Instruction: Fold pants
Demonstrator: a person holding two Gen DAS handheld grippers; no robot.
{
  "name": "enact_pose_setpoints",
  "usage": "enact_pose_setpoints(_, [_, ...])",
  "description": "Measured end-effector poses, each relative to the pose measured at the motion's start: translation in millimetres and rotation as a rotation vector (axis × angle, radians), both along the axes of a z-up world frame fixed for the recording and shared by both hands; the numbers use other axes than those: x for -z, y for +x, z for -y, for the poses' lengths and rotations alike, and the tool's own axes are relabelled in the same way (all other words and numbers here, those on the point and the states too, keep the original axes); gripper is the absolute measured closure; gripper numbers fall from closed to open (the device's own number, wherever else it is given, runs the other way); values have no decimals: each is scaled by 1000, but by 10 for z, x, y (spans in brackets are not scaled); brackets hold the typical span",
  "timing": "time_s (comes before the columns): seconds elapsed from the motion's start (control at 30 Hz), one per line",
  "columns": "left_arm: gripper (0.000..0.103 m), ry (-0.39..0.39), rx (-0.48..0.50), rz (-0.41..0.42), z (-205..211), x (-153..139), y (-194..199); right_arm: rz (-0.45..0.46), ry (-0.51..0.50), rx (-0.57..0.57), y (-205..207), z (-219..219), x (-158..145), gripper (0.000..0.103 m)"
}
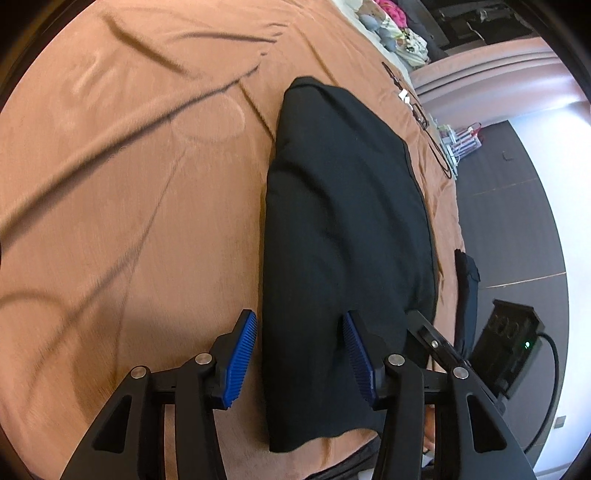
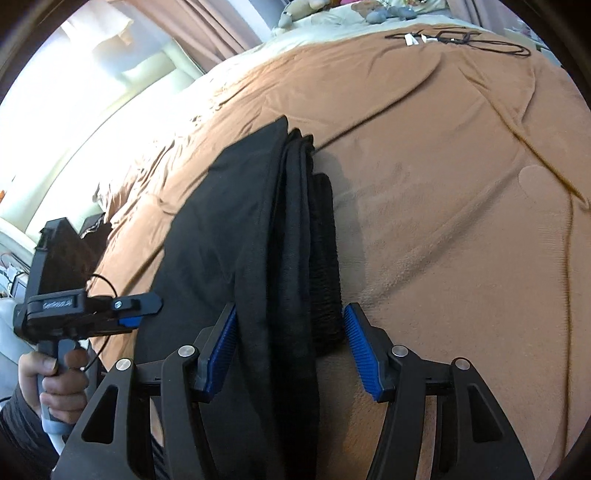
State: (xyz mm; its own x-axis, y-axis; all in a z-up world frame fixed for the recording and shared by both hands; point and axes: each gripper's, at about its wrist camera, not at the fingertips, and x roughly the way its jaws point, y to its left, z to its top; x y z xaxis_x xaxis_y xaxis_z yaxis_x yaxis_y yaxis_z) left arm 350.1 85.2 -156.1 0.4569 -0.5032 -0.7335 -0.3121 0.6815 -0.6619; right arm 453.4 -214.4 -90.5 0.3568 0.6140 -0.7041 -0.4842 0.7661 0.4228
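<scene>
Dark folded pants (image 1: 343,221) lie lengthwise on a brown blanket (image 1: 129,221). My left gripper (image 1: 300,356) stands open over their near end. Its left pad (image 1: 240,354) is above the blanket and its right pad (image 1: 360,358) is above the cloth, with the pants' left edge between them. In the right wrist view the pants (image 2: 280,240) show stacked folded edges and a ribbed waistband. My right gripper (image 2: 291,352) is open and straddles those layers without pinching them. A hand (image 2: 55,380) holds the left gripper (image 2: 147,306) at the pants' left side.
Black cables (image 2: 461,38) lie on the blanket (image 2: 443,221) at the far end. Soft toys and pillows (image 1: 399,33) pile at the bed's head. The bed edge and dark floor (image 1: 517,221) run along the pants' outer side. Curtains and a bright window (image 2: 110,55) are beyond.
</scene>
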Motion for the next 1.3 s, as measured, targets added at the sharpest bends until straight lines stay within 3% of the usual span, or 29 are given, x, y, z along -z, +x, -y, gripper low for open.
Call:
enact_pose_setpoints(0.03, [56,-6,-1,1,12,8,-25,-7,3,-1,20,-3,13,47])
enact_pose_setpoints(0.2, [87,14,15,9,90,-35,-72,-18,28,18,7,-5,33,53])
enact_pose_setpoints(0.27, [89,14,19,14,73,-101,-78,-26,35,26,-30,3,31,55])
enact_pose_setpoints(0.53, [90,74,55,24,-86,-339,-146,-87,79,33,-221,-48,21,61])
enact_pose_setpoints(0.8, [90,120,69,2,-262,-337,-334,-104,115,16,-424,-196,55,70])
enact_pose_setpoints(1.07, [90,151,85,-23,-360,-304,-495,-138,153,41,-558,-268,161,71])
enact_pose_setpoints(1.23, [85,170,97,-24,-387,-310,-552,-161,146,65,-662,-286,218,71])
enact_pose_setpoints(1.3, [78,190,89,-26,-403,-320,-555,-170,130,60,-696,-293,234,71])
